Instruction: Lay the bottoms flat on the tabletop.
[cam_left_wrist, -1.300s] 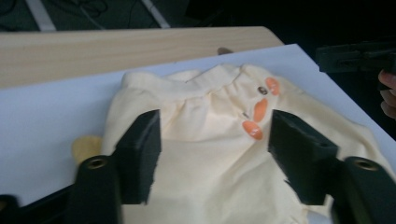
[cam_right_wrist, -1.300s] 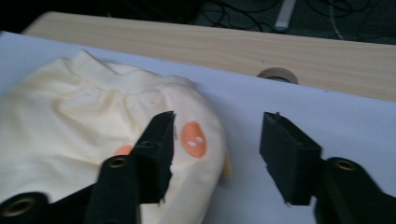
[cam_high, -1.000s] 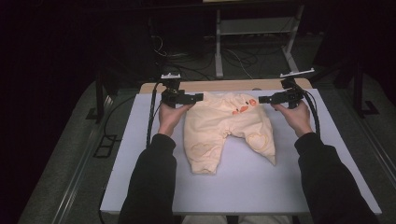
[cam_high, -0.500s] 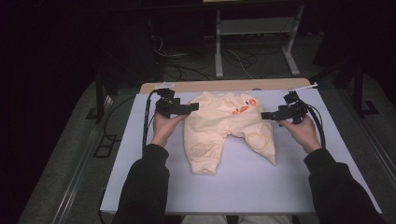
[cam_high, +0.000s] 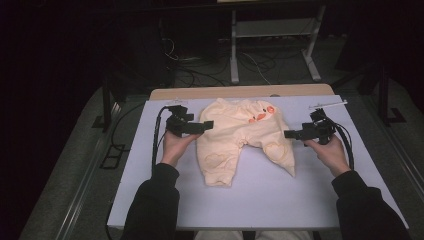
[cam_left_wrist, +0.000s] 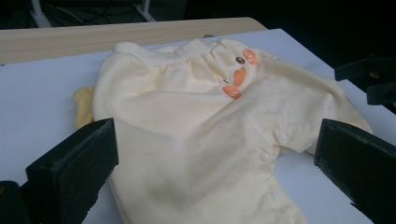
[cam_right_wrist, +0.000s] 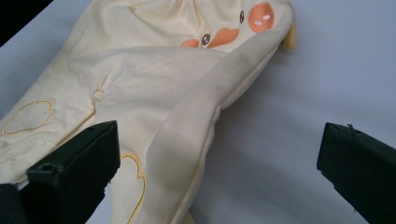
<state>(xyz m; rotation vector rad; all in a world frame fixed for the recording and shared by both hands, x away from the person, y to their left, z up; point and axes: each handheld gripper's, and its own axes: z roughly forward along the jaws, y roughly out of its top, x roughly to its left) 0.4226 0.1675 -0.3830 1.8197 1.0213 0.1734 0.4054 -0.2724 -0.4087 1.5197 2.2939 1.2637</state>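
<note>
- Dark floor surrounds our desk (cam_high: 150, 200), and a white frame (cam_high: 270, 40) with loose cables (cam_high: 200, 70) stands beyond its far edge.
- We see a pale sheet over the desk, with a strip of bare wood (cam_high: 240, 92) left showing at the back.
- One thin white stick (cam_high: 327, 104) lies near the far right corner, well apart from the cloth.
- One pair of trousers (cam_high: 240, 140), cream yellow, lies flat in the middle of the desk, waistband toward the far edge and two legs pointing toward us.
- We count one orange duck face (cam_high: 261, 115) on the seat, and a row of small snaps (cam_left_wrist: 273, 144) along the inner leg in the left gripper view.
- Our left gripper (cam_high: 202, 125) sits just beside the trousers' left edge; its jaws stand wide apart, with cloth between them in its own view but nothing pressed.
- Our right gripper (cam_high: 292, 134) sits just beside the right leg; its jaws have just been opening and now stand wide, with a fold of that leg (cam_right_wrist: 187, 140) lying between them, free of both.
- Nothing lies between either gripper and the trousers.
- Two hands, two grippers and two dark sleeves come in from the near edge.
</note>
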